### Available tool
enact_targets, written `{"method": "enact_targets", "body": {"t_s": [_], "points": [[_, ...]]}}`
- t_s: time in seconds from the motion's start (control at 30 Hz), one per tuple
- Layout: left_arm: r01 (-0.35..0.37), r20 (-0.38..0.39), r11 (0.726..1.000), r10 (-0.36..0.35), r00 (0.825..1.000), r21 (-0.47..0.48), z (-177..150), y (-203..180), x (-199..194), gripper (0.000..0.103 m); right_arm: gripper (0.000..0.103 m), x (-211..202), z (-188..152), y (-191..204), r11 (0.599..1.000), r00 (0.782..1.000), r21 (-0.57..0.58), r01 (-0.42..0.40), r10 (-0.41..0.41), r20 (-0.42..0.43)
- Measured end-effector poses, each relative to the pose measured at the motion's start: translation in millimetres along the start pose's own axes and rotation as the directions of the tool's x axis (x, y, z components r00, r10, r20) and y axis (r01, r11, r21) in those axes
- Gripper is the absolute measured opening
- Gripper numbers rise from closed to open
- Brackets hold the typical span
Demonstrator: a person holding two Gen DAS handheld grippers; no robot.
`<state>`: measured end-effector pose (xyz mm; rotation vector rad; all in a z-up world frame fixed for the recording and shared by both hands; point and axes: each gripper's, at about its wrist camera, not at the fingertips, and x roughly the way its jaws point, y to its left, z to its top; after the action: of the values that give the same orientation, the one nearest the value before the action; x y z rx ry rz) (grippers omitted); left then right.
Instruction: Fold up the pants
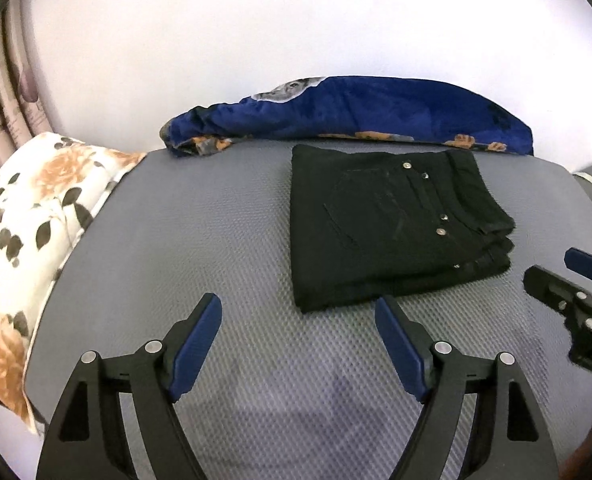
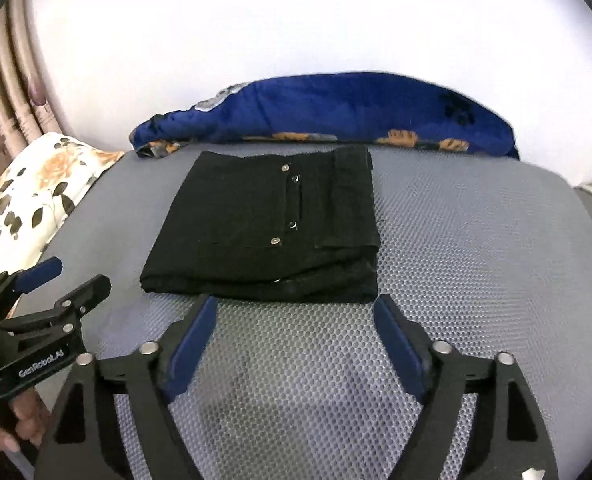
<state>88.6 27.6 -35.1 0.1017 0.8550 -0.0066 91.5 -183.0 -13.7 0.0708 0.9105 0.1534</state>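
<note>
Black pants (image 1: 392, 224) lie folded into a compact square stack on the grey mesh mat (image 1: 216, 240), pocket rivets facing up. They also show in the right wrist view (image 2: 264, 228). My left gripper (image 1: 298, 312) is open and empty, hovering just in front of the stack's near left corner. My right gripper (image 2: 294, 312) is open and empty, just in front of the stack's near edge. The right gripper shows at the right edge of the left wrist view (image 1: 552, 272), and the left gripper at the left of the right wrist view (image 2: 76, 276).
A blue floral blanket (image 1: 356, 112) lies bunched along the mat's far edge, against a white wall. A white and orange floral pillow (image 1: 28, 220) sits at the left. Curtains (image 1: 4, 80) hang at far left.
</note>
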Motion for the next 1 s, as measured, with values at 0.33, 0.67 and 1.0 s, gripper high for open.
{"method": "enact_targets", "body": {"t_s": [0.33,0.67,1.0], "points": [[-0.002,0.022,1.000,0.002,1.000,-0.018,-13.9,-0.8,-21.6,0.079,0.087,-19.4,-14.3,12.6,1.000,1.000,-0.009,-0.007,0.007,0.025],[0.000,0.027,1.000,0.000,1.000,-0.018,-17.9,-1.1,-27.9,0.079,0.087,-25.0,-18.9,17.8,1.000,1.000,-0.018,-0.016,0.017,0.020],[-0.006,0.033,1.000,0.007,0.999,-0.023,-19.5,-1.1,-31.0,0.079,0.087,-25.2,-19.5,18.0,1.000,1.000,-0.020,-0.017,0.018,0.015]]}}
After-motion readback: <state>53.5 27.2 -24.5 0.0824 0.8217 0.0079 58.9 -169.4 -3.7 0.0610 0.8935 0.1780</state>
